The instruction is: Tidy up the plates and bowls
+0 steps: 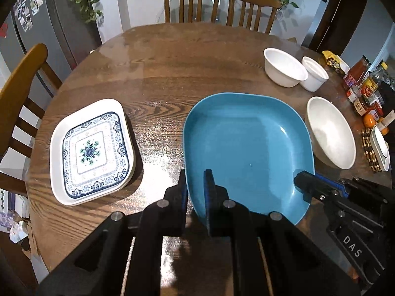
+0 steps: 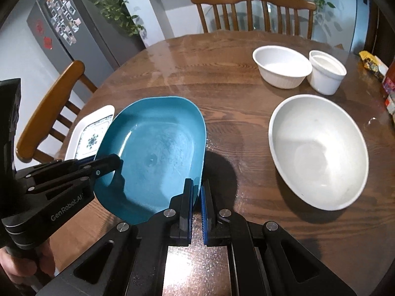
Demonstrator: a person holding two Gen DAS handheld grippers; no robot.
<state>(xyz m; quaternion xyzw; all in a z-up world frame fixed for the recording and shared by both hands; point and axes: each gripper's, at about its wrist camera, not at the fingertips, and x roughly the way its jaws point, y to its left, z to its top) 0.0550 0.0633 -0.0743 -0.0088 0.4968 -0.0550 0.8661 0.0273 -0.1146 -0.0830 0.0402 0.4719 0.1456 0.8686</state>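
Both grippers hold a blue rounded-square plate [image 1: 246,148] [image 2: 153,148] just above the wooden table [image 1: 160,74], where it casts a shadow. My left gripper [image 1: 196,180] [image 2: 116,160] is shut on its near left rim. My right gripper [image 2: 196,185] [image 1: 300,180] is shut on its right rim. To the left, a stack of white plates with a blue pattern [image 1: 91,150] [image 2: 92,133] lies on the table. To the right stand a large white bowl [image 1: 330,133] [image 2: 318,153], a ribbed white bowl [image 1: 284,67] [image 2: 281,66] and a small white ramekin [image 1: 314,74] [image 2: 325,71].
Jars, sauce bottles and an orange [image 1: 369,119] crowd the table's right edge, beside a beaded trivet [image 1: 370,148]. Wooden chairs stand at the far side [image 1: 192,2] and at the left [image 1: 22,79]. A grey fridge [image 1: 37,24] is behind the left chair.
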